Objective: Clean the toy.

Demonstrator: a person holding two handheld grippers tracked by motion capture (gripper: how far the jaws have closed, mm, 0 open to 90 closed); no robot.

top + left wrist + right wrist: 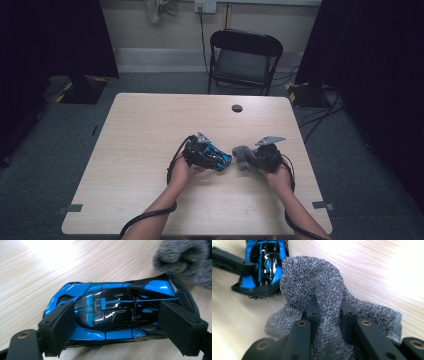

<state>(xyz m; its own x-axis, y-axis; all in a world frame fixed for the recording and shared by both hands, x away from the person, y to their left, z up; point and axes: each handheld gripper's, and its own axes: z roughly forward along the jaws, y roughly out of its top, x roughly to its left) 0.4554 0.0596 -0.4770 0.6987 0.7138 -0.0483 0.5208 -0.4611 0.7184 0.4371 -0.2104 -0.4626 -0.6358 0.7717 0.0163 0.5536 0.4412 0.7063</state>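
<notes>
1. The blue and black toy car [112,312] is sitting on the desk [150,130] just below the middle of the high view, with its rear wing toward the grey cloth.
2. The left hand-held gripper [115,325] is straddling the toy car, one pad at the nose end and one at the tail end. The pads look to be touching the bodywork, so I judge it clamped on the car, steadying it.
3. The grey terry cloth [317,290] is bunched up just right of the toy car in the high view; in the right gripper view its raised fold is brushing the car's rear wing.
4. The right hand-held gripper [328,312] is pinching a thick fold of that grey terry cloth between its jaws, nearly together.
5. Judged from this, the work looks like wiping the car: both grips are made and the cloth is reaching the tail, while the roof and nose are showing no cloth on them yet, so most of the wiping seems left to do.
6. Farther out, a black folding chair [245,60] is standing beyond the desk at the upper middle of the high view.
</notes>
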